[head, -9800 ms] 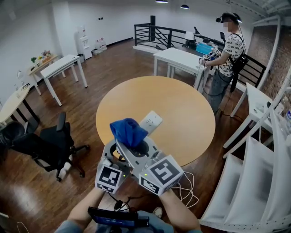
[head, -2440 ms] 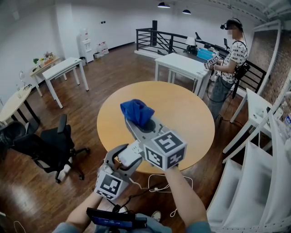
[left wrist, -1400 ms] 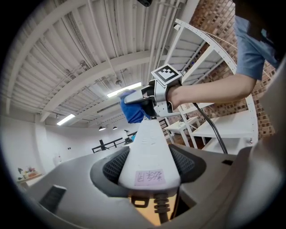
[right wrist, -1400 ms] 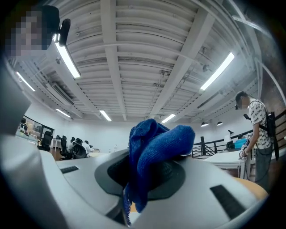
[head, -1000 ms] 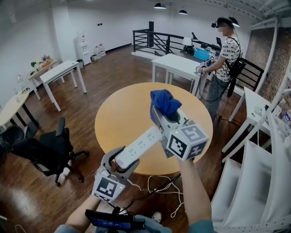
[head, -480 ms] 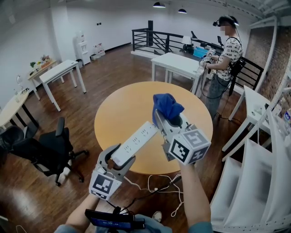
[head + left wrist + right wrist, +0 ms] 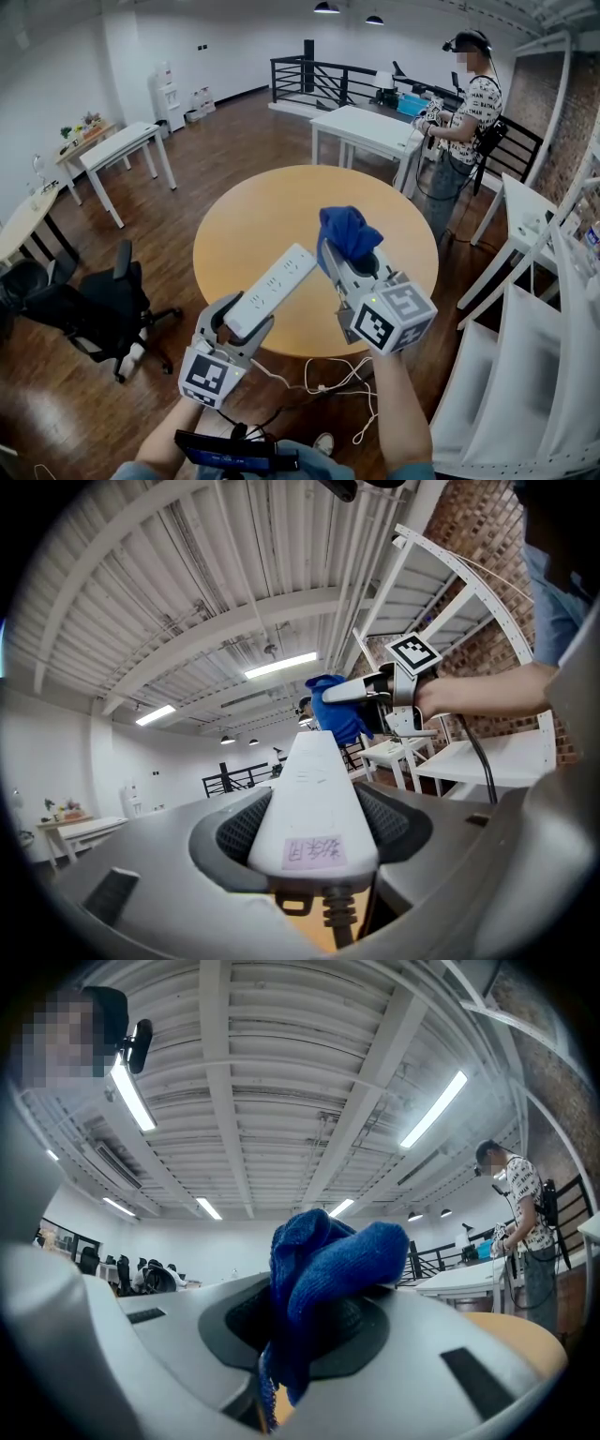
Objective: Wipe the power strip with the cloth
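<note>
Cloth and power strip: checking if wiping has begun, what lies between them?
Nothing: the head view shows the cloth just past the far end of the power strip, only table beneath.

Small pink label [image 7: 314, 852] stuck on near end of power strip [image 7: 314, 780], seen in left gripper view. Three dark hand-written signs on it, too blurry to read. Black-and-white square pattern on left cube [image 7: 208, 378] and right cube [image 7: 394, 319]: blocks only, not letters or numbers. Black marks on shirt [image 7: 480, 101] of person [image 7: 454, 178] far back, too small to read. Nothing readable anywhere.
</note>
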A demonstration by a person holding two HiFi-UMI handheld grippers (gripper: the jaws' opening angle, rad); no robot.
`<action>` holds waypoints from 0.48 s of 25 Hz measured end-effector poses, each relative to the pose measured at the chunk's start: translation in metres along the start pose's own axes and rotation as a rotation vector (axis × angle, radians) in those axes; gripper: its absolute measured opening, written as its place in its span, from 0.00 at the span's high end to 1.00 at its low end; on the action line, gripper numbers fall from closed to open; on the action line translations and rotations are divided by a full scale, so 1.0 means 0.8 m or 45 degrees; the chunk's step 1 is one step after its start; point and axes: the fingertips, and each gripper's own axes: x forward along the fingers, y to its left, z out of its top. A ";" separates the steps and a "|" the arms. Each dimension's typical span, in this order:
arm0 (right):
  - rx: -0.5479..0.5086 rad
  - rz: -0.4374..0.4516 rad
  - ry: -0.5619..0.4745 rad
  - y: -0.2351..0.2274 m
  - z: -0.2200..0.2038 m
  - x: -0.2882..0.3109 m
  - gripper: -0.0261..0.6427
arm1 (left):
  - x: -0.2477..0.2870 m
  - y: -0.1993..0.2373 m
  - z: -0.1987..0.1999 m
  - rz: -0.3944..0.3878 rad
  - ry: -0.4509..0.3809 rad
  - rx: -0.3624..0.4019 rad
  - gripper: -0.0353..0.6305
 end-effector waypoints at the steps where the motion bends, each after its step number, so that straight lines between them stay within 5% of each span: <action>1: 0.001 -0.002 0.000 0.001 -0.002 -0.002 0.85 | 0.000 0.001 0.000 0.002 0.002 -0.004 0.53; 12: 0.032 0.010 -0.002 0.017 -0.018 -0.016 0.85 | 0.001 0.006 -0.001 0.007 0.004 -0.022 0.53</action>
